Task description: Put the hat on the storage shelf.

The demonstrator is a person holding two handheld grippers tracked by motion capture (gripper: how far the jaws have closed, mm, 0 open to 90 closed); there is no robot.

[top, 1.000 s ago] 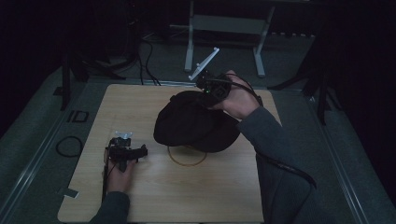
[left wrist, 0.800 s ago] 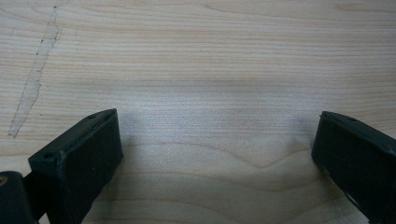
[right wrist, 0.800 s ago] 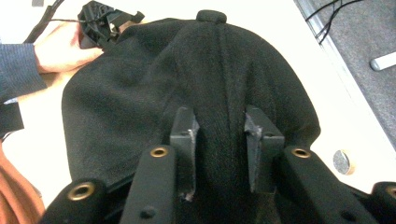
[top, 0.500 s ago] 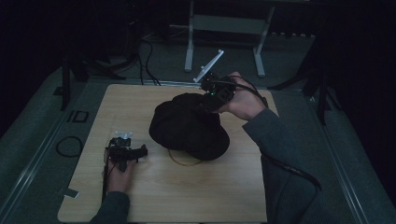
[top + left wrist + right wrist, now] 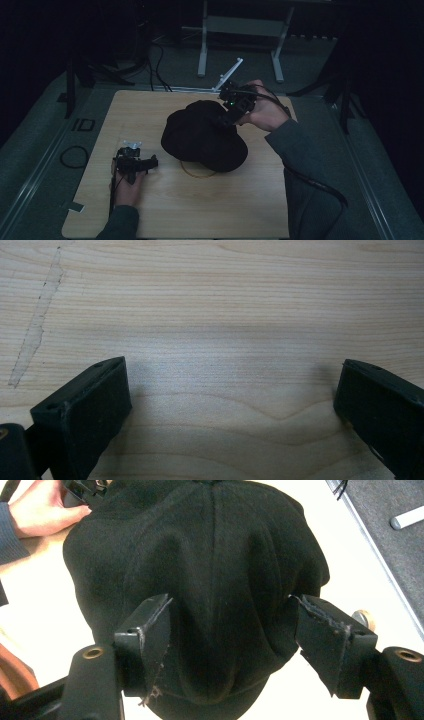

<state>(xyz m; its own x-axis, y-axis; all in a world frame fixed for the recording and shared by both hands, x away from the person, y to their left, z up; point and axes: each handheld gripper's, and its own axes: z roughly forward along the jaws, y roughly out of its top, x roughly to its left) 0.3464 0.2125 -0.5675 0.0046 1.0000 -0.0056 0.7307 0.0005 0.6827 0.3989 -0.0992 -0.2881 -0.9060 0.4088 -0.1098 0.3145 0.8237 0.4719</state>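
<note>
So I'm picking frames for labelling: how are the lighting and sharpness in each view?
High view: dim, surroundings nearly black, the black hat reads as a dark mass on the table. Left gripper view: bright and even, wood grain sharp, soft shadows beside the jaws. Right gripper view: hat folds show in low contrast, the table beside it washes out pale.

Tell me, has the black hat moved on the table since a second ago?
Yes. The black hat slid toward the table's far edge, uncovering more of the ring beneath its near side.
</note>
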